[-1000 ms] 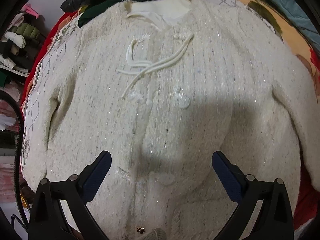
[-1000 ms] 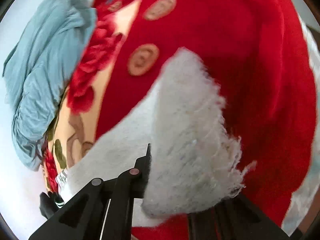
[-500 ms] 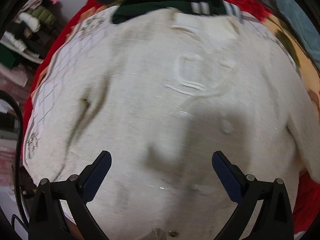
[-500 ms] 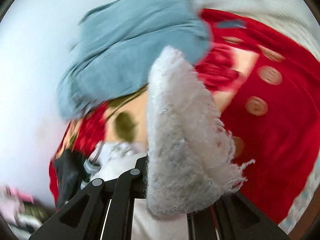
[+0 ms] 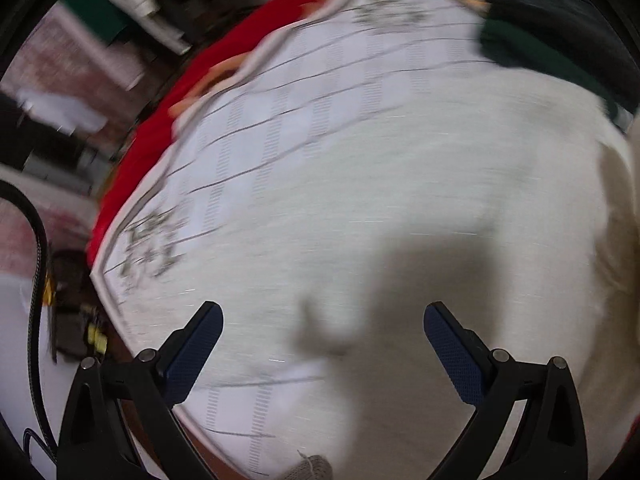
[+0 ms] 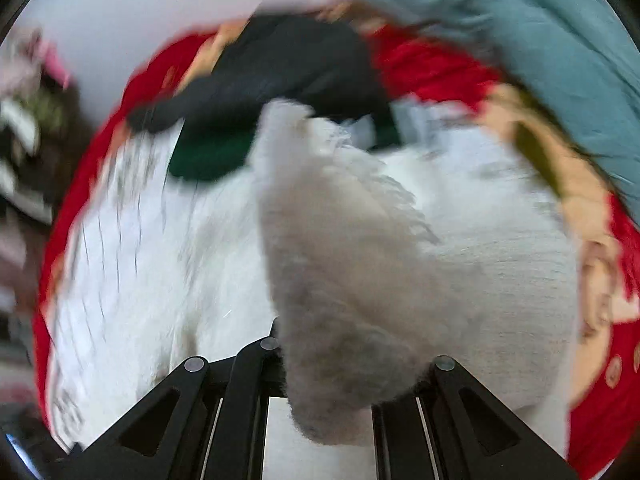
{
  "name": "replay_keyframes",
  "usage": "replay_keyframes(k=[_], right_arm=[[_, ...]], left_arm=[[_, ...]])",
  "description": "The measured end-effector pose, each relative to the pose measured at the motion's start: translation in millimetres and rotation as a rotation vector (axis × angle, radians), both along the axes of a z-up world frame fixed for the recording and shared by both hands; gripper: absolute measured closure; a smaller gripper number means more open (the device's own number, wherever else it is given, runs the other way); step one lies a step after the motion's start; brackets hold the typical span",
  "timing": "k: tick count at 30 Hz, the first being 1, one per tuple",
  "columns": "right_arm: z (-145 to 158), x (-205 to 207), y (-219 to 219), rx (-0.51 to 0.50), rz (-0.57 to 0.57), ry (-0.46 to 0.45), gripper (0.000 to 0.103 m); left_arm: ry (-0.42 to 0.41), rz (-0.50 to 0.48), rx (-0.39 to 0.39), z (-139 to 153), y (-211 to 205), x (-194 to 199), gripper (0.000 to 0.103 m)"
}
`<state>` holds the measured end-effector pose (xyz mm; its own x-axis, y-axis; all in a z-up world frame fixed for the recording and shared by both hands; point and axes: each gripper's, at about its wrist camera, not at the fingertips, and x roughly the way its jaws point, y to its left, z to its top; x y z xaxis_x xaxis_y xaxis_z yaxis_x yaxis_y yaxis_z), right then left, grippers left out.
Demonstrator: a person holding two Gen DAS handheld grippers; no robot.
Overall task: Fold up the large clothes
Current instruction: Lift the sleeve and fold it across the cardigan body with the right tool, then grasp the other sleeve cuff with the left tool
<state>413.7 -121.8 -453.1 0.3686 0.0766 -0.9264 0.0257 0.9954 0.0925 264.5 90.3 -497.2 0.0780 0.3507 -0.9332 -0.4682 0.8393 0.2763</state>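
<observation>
**A:** so where are we with the cream sweater (image 6: 500, 264)? both views look smeary

**B:** it's spread on the checked white cloth (image 5: 320, 112) over the red blanket (image 6: 432, 76); our right gripper (image 6: 324, 364) is clamped on a fuzzy sleeve end (image 6: 352, 280) — held up over the body

**A:** and the left gripper (image 5: 322, 332)?

**B:** jaws spread wide, holding nothing, hovering over the sweater's edge; dark green clothes (image 6: 208, 156) and a blue-grey heap (image 6: 560, 52) lie at the far side

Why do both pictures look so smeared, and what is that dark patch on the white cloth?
Left wrist view: motion blur streaks the white sweater; the dark patch is a shadow on it, between the open left gripper. Right wrist view: also blurred; the right gripper clamps a fuzzy sleeve. Fisheye lenses curve the edges.
</observation>
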Motion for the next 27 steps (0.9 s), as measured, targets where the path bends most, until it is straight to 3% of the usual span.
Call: replay_keyframes(k=[2,3,4,6,10,13,18,20,22,23,24,27], right_arm=[[-42,9,39,0.016,0.113,0.114,0.083],[-55,11,52,0.052,0.141,0.151,0.071],[-62,9,60,0.076,0.150,0.173,0.067],[-59,-1,62,0.126,0.148,0.165,0.047],[-26,-26,34,0.252,0.106,0.132,0.045],[-10,-51,7,0.271,0.046,0.135,0.045],[-26,-71,-12,0.257,-0.032,0.197,0.045],[-35,-75,-12,0.247,-0.039,0.225,0.045],[-45,-82,-10,0.237,-0.033,0.245,0.045],[-50,-84,-6,0.226,-0.024,0.248,0.045],[-53,-86,-3,0.218,-0.018,0.252,0.045],[-61,-90,9,0.199,-0.009,0.254,0.045]], left_arm=[[0.008,0.049,-0.002,-3,23,-11,0.000],[0.013,0.077,-0.005,-4,36,-19,0.000],[0.017,0.105,-0.012,-5,49,-28,0.000],[0.025,0.159,-0.034,-4,69,-52,0.000],[0.036,0.275,-0.135,-6,91,-100,0.001],[0.043,0.411,-0.285,-21,106,-135,0.001],[-0.042,0.691,-0.548,-67,136,-167,0.004],[-0.110,0.760,-0.582,-78,148,-167,0.017],[-0.139,0.799,-0.541,-83,164,-159,0.046],[-0.165,0.808,-0.512,-81,171,-156,0.063],[-0.216,0.794,-0.460,-73,180,-149,0.091],[-0.323,0.716,-0.338,-46,208,-122,0.093]])
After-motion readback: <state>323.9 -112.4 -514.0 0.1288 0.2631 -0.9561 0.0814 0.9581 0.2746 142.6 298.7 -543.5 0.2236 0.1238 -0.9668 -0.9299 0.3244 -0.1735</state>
